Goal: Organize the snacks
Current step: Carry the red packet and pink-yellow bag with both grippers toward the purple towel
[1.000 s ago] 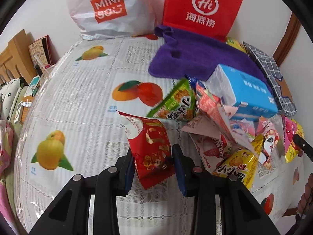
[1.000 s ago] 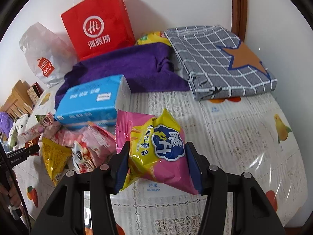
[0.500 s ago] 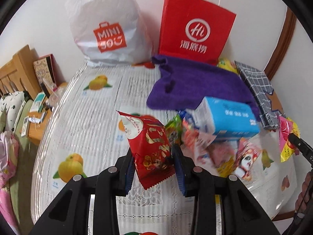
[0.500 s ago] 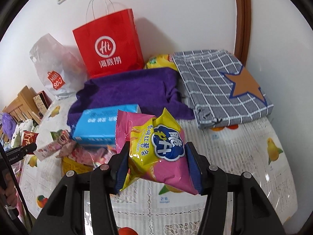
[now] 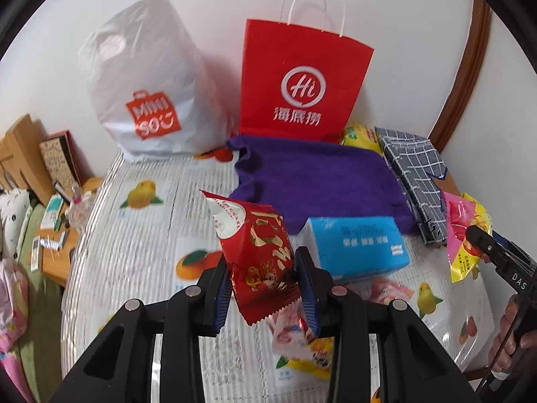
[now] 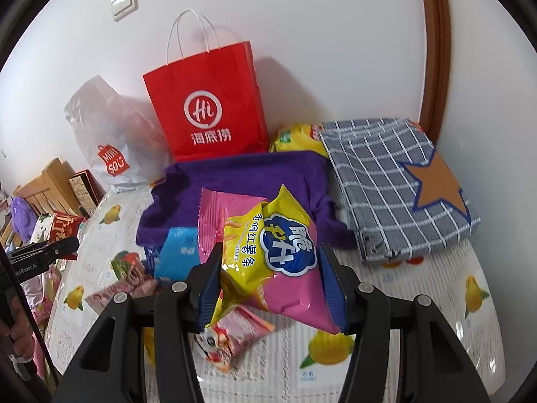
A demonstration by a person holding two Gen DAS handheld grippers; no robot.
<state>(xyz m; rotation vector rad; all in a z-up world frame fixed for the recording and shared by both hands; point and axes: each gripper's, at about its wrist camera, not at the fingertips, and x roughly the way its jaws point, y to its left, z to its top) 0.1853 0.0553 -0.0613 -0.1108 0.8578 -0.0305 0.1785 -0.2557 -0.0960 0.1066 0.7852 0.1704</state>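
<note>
Left gripper (image 5: 265, 288) jaws clamp the red packet (image 5: 260, 255); right gripper (image 6: 270, 283) jaws clamp the pink-yellow bag (image 6: 268, 252). Carry both clear above the centre-frame pile, grips firm.

Both hand-held grippers have lifted their snack packets higher above the table (image 5: 141, 235)

Glossy foil snack packets (image 5: 258, 255), plush purple cloth (image 5: 322, 181)

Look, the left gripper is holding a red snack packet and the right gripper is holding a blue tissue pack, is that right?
Not quite. The left gripper does hold the red snack packet, but the right gripper holds a pink and yellow snack bag, as the right wrist view shows. The blue tissue pack lies on the table.
</note>
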